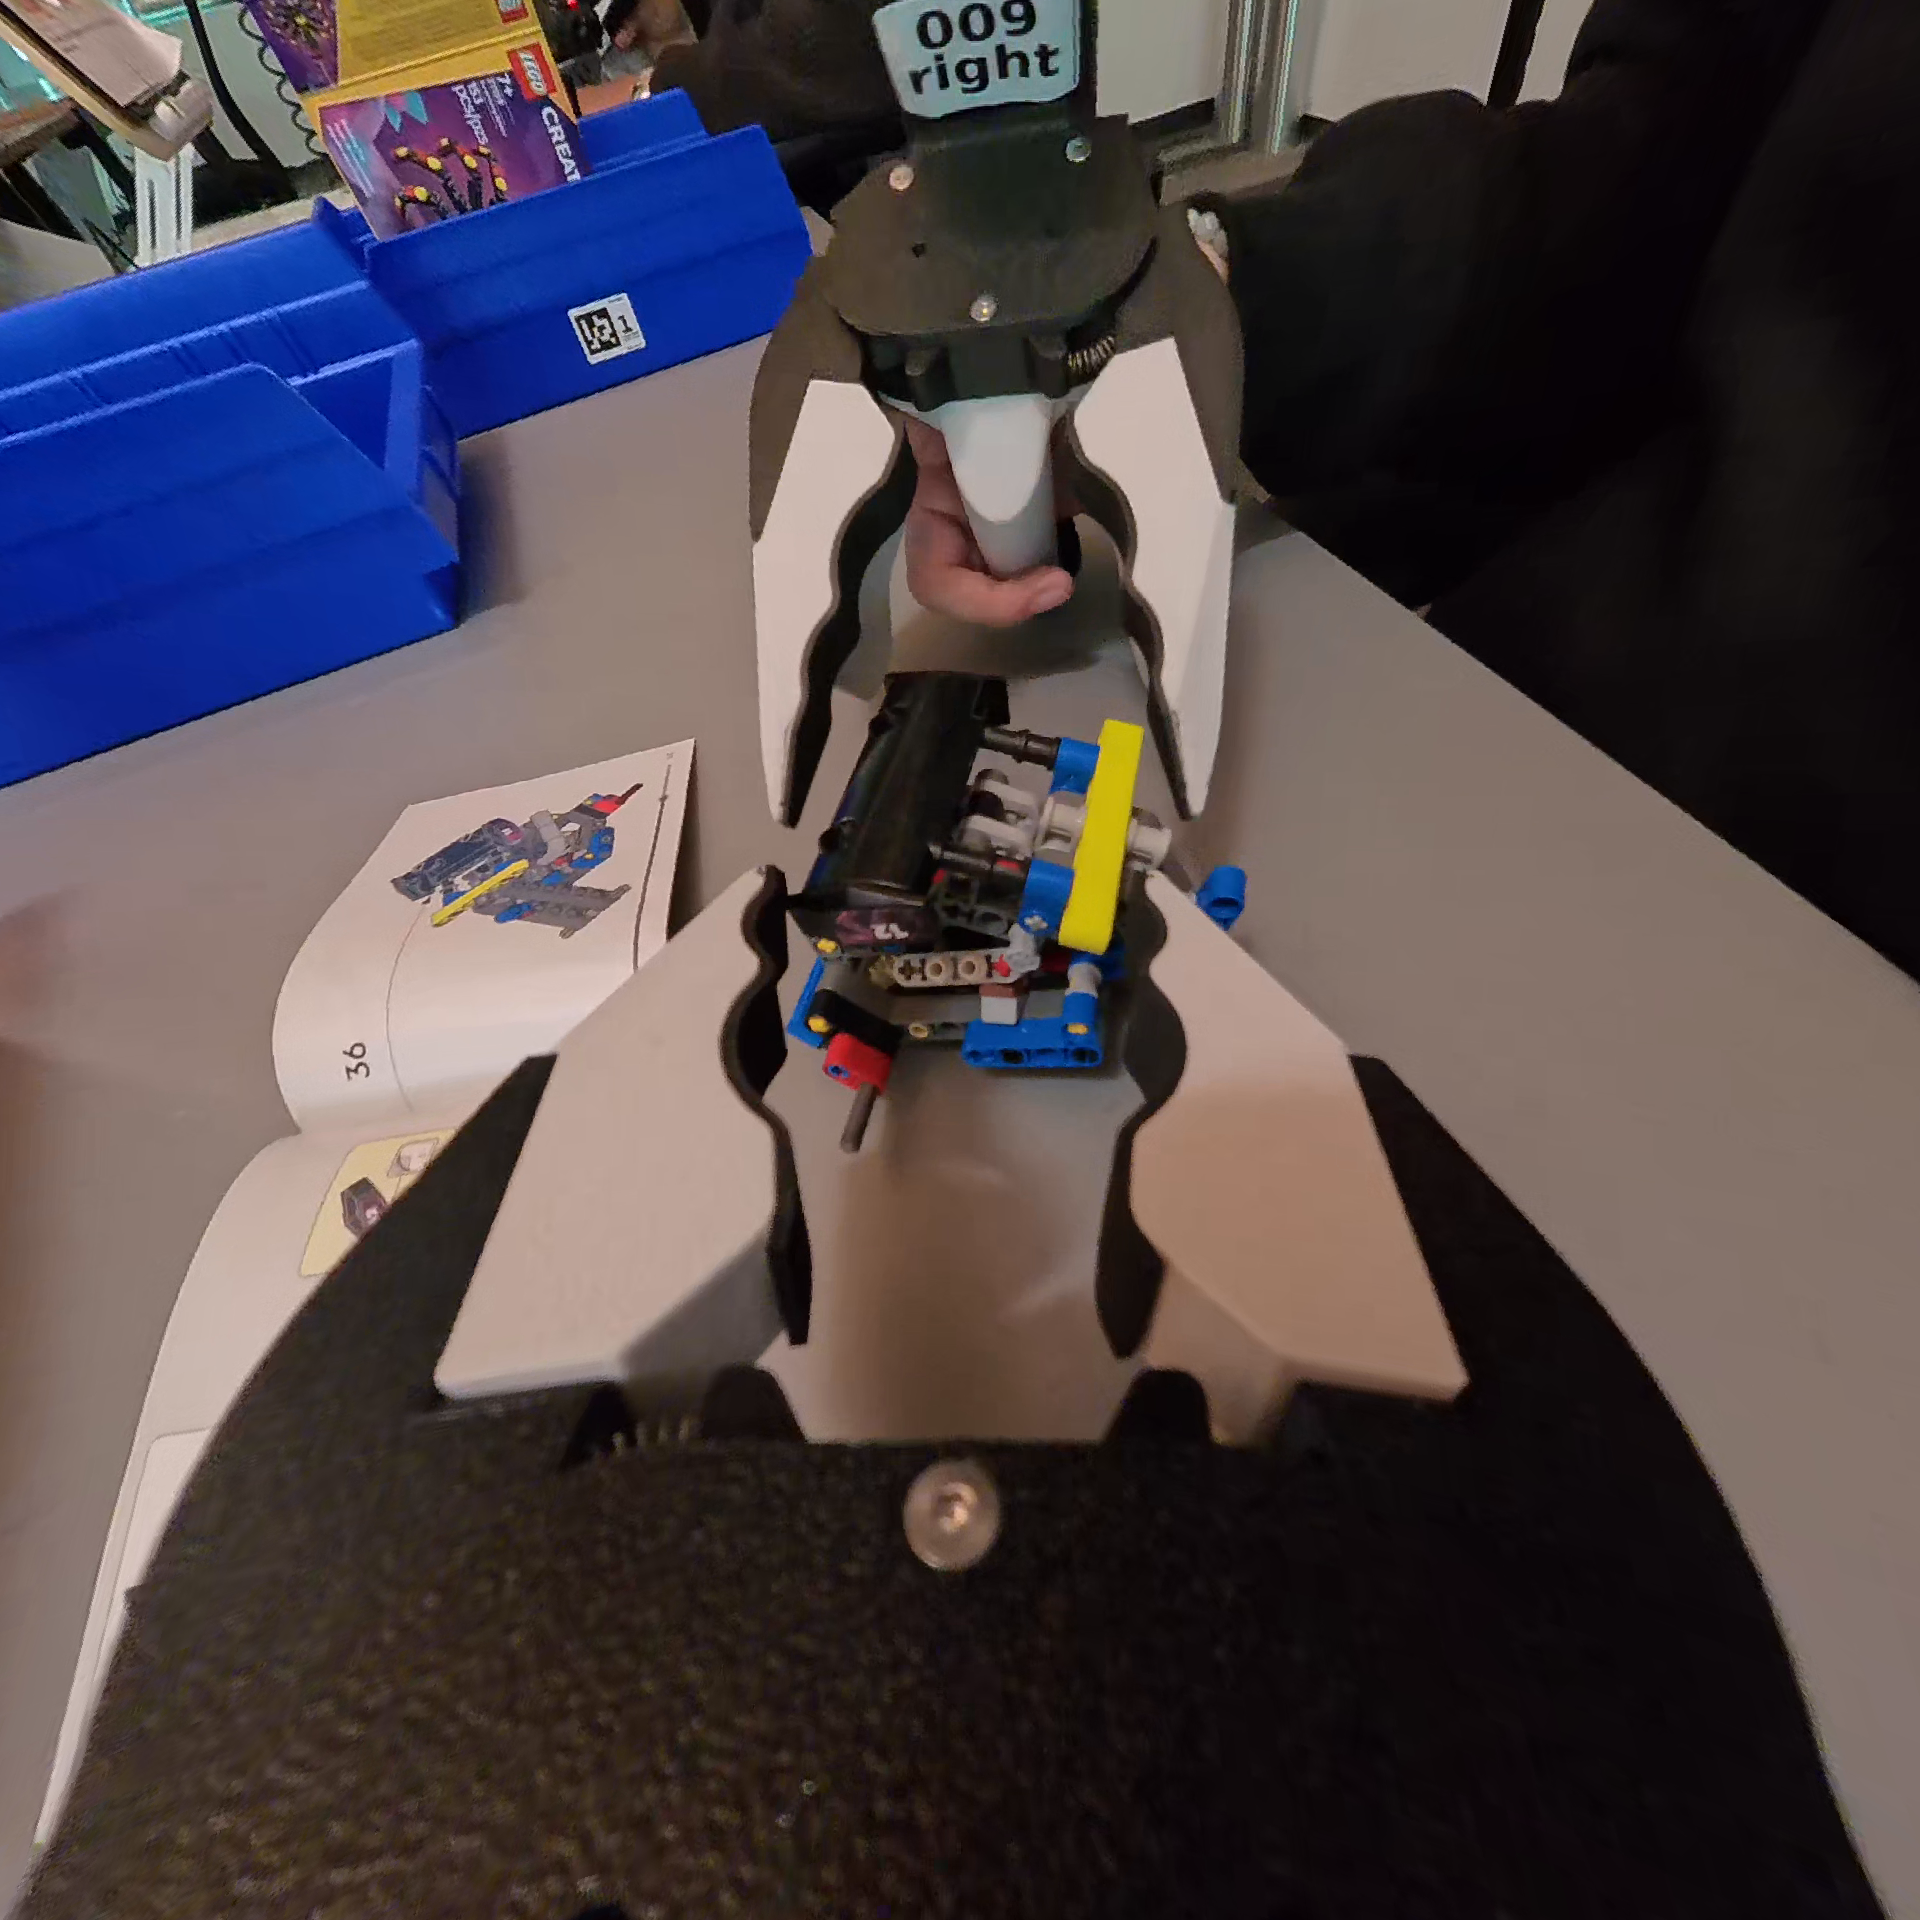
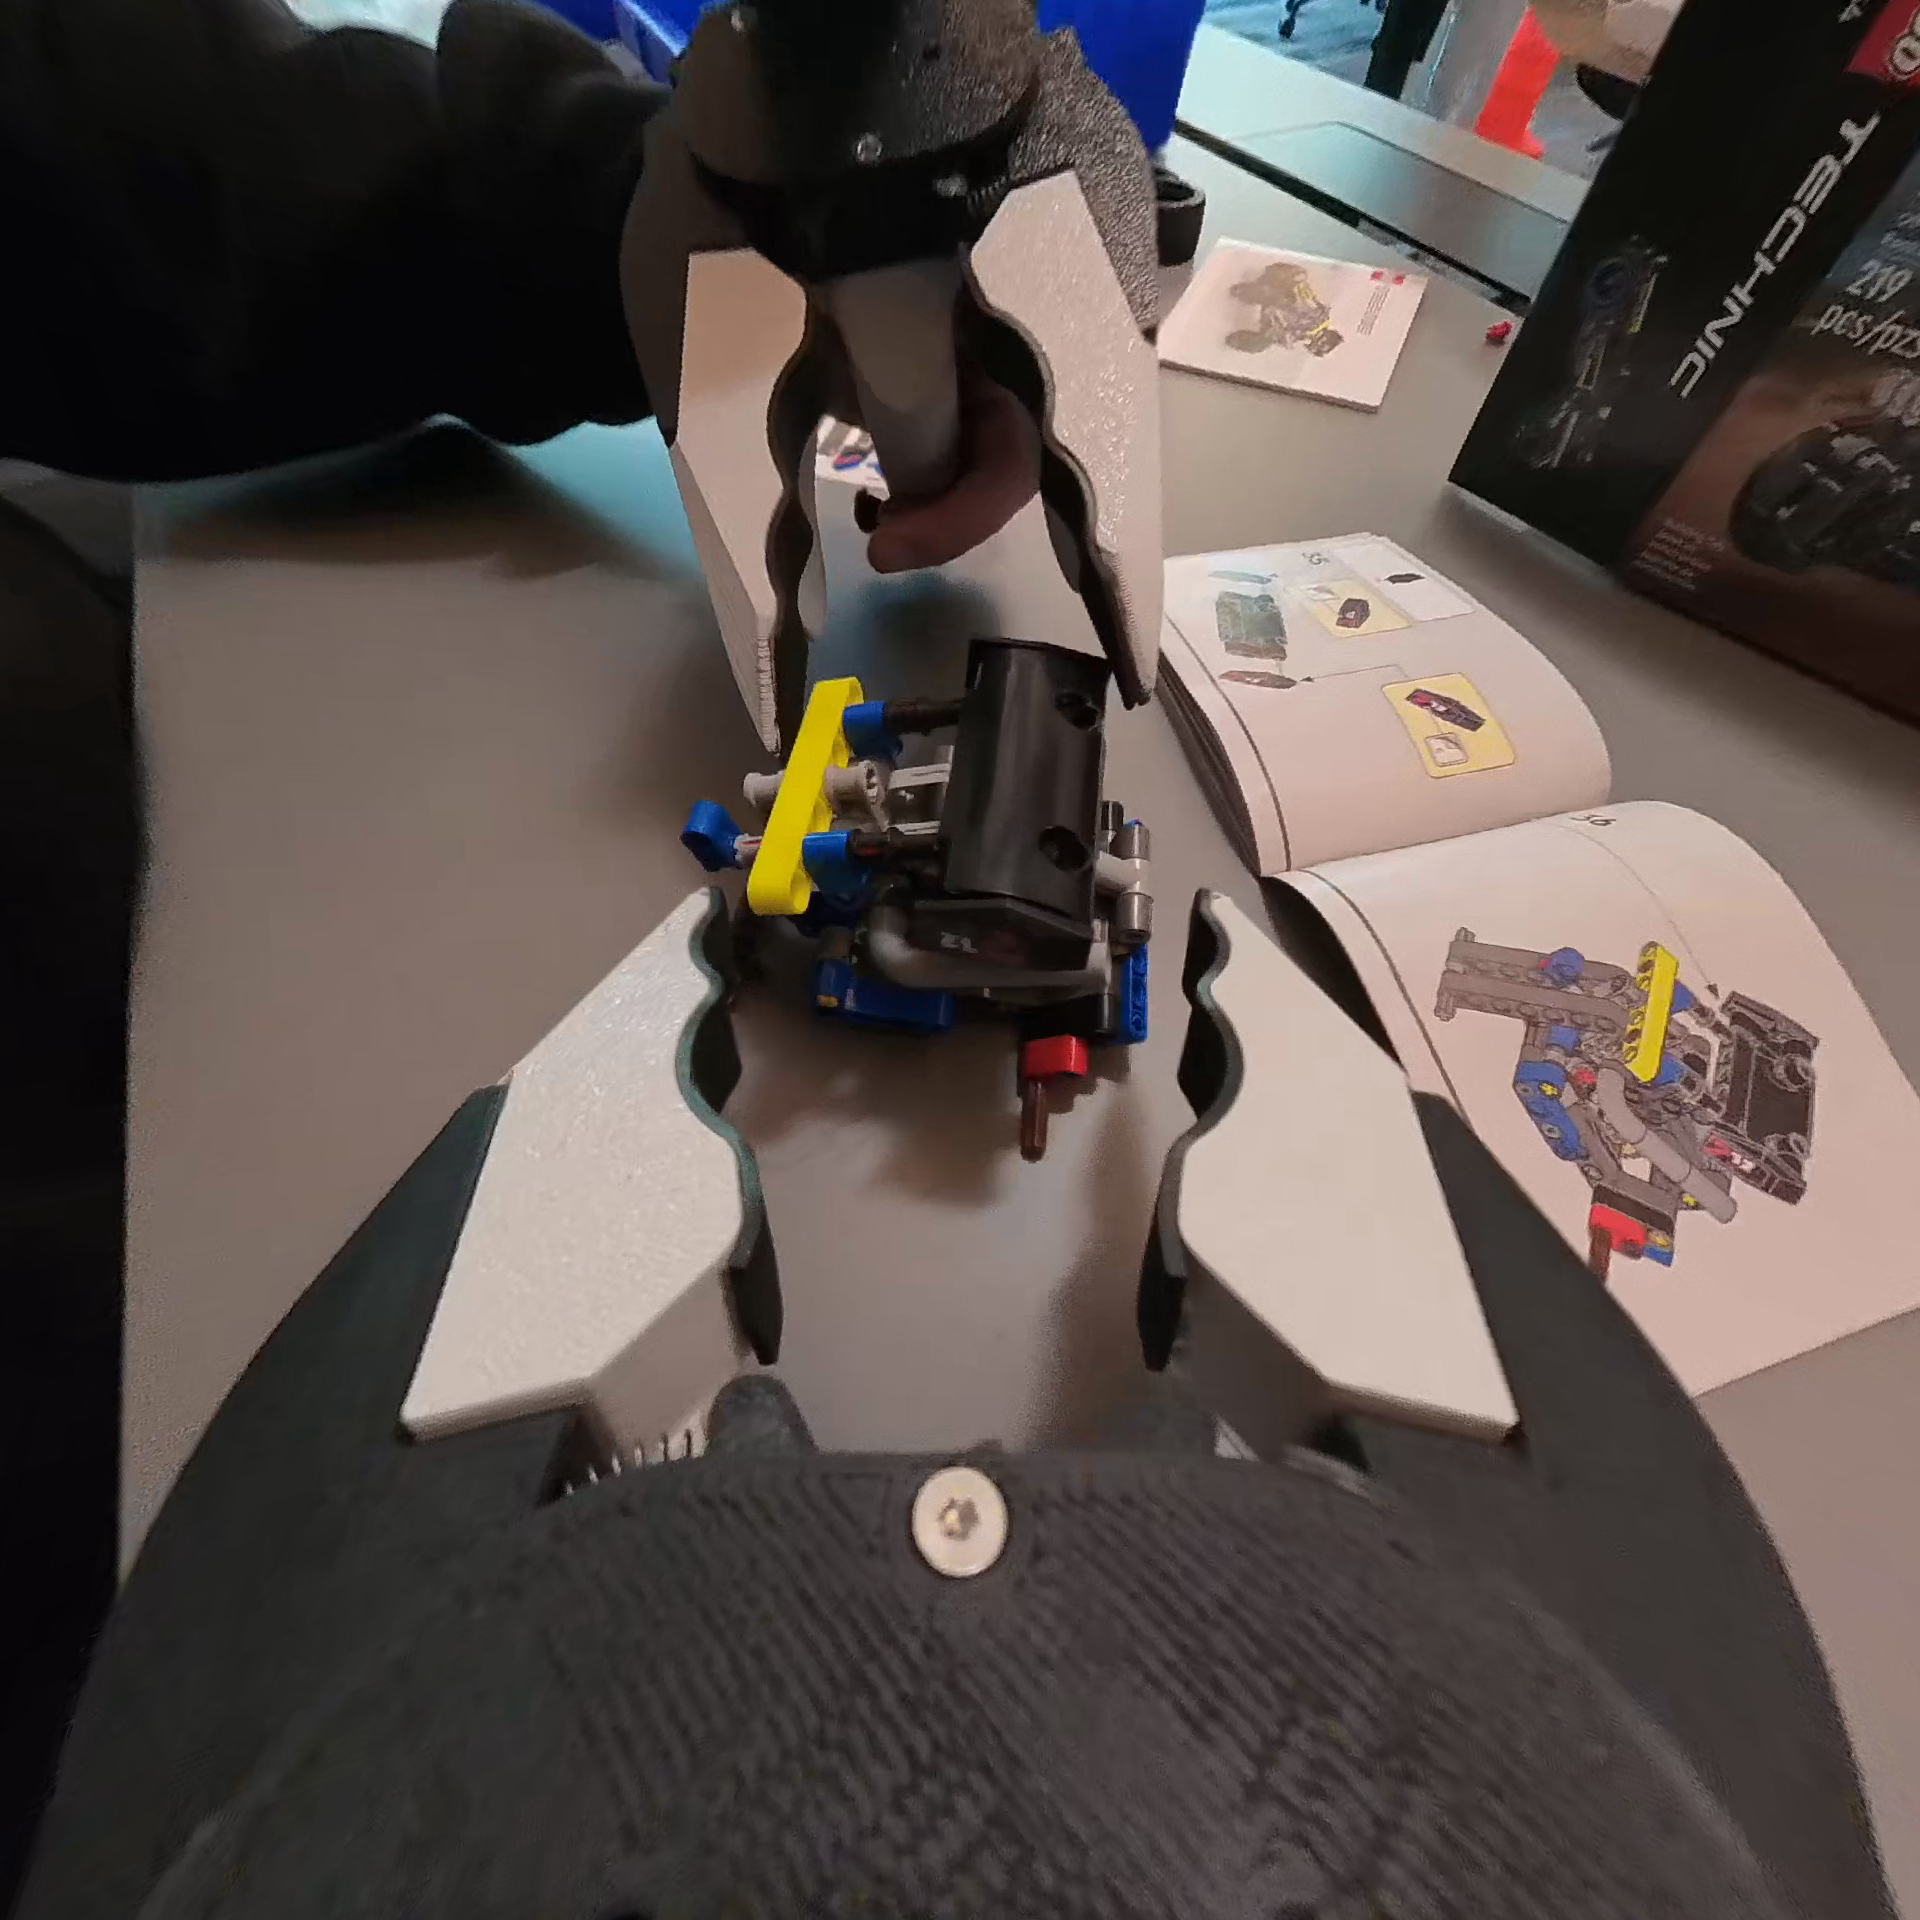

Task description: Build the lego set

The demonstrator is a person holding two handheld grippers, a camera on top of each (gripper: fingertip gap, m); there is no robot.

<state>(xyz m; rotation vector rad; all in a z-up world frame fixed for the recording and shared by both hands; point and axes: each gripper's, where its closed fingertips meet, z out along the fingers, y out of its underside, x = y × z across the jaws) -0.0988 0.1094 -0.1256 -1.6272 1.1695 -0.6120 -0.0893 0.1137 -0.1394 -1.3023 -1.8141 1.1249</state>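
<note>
Both my grippers face each other over the brick model [image 1: 966,904] on the grey table [image 1: 1455,935]. Left gripper [image 1: 951,914] clenched on the model. Right gripper [image 2: 951,935] released, pads apart from it. Open booklet [image 2: 1558,935] at 3 o'clock in right view.

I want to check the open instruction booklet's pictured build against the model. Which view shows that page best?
The right wrist view: the open white instruction booklet lies flat beside the brick model, its coloured build drawing large and unobstructed. The left wrist view shows the same booklet smaller, at an angle, its lower page partly hidden behind the tongs' body.
</note>
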